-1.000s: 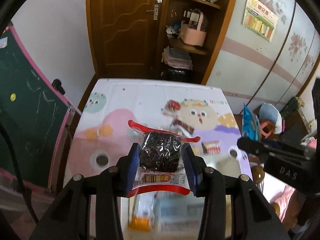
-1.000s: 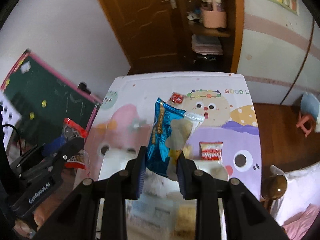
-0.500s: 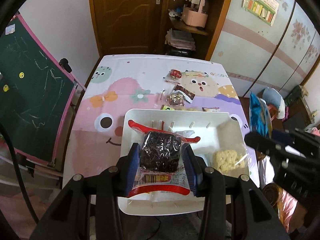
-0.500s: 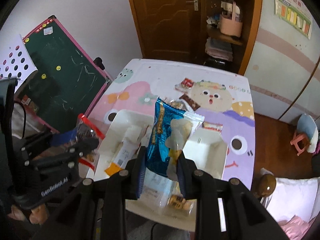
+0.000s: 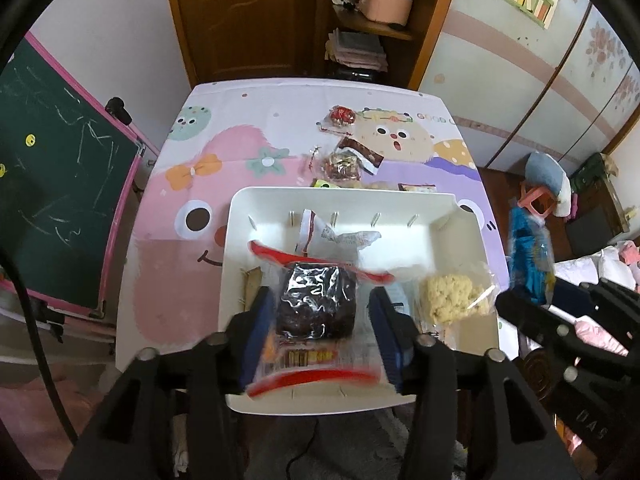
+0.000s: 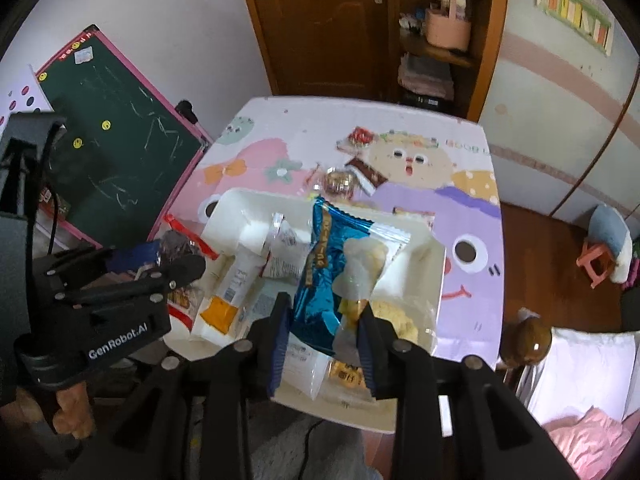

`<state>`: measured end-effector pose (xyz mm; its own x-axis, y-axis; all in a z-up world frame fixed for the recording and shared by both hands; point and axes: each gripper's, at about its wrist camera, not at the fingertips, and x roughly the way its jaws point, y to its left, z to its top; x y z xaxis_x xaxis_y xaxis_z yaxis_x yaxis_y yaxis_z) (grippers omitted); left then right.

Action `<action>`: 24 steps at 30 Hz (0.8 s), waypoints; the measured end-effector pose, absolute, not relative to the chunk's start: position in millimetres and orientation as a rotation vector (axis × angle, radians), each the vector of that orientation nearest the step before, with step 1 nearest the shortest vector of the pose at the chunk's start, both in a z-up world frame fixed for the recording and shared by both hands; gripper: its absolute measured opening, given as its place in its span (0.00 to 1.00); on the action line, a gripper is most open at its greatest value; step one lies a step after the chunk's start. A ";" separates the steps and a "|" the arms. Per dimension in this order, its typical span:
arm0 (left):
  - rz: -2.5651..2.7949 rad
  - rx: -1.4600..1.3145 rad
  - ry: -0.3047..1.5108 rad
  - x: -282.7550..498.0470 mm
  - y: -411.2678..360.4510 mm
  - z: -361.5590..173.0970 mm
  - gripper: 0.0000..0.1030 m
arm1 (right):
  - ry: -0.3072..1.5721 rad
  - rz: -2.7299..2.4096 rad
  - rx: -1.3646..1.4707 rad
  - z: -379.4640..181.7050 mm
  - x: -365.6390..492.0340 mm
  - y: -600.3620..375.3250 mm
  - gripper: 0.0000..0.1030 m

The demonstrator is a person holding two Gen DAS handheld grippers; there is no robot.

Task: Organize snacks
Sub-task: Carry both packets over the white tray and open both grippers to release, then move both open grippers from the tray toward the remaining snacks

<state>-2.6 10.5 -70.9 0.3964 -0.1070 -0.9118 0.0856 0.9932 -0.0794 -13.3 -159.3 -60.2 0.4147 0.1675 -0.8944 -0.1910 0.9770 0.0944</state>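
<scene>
My left gripper (image 5: 320, 312) is shut on a red-edged packet of dark snack (image 5: 316, 304) and holds it above the near part of the white tray (image 5: 340, 196). My right gripper (image 6: 324, 320) is shut on a blue snack bag (image 6: 328, 264) above the same tray (image 6: 436, 280). The tray holds several packets, among them a pale puffed-rice cake (image 5: 452, 296) and an orange-ended white stick pack (image 6: 228, 292). Each gripper shows in the other's view: the right gripper (image 5: 532, 304), the left gripper (image 6: 160, 256).
The tray sits on a table with a cartoon cloth (image 5: 208, 152). Loose snacks lie beyond the tray: a red candy packet (image 5: 340, 116), a brown bar (image 5: 360, 152), a clear bag of sweets (image 5: 340, 164). A green chalkboard (image 5: 52, 184) stands left, a stool (image 6: 600, 252) right.
Both grippers have pulled back and risen, so the whole tray and table come into view. Each still holds its packet above the tray.
</scene>
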 end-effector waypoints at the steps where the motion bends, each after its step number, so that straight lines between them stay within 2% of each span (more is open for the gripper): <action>1: -0.123 -0.023 1.164 -1.5 10.9 -71.1 0.62 | 1.132 0.224 -0.016 -61.9 -13.6 -159.7 0.42; 2: -0.126 -0.032 1.174 -1.0 11.2 -71.6 0.79 | 1.141 0.225 -0.004 -63.0 -14.2 -160.3 0.44; 4: -0.119 -0.066 1.180 -1.6 13.6 -71.5 0.86 | 1.142 0.229 0.007 -63.0 -15.2 -161.2 0.50; 9: -0.107 -0.066 1.174 -2.1 12.9 -65.3 0.86 | 1.135 0.220 0.012 -58.2 -18.7 -164.0 0.53; 24: -0.129 -0.013 1.080 -12.0 -1.7 -26.7 0.86 | 1.083 0.205 0.046 -31.7 -31.2 -177.7 0.54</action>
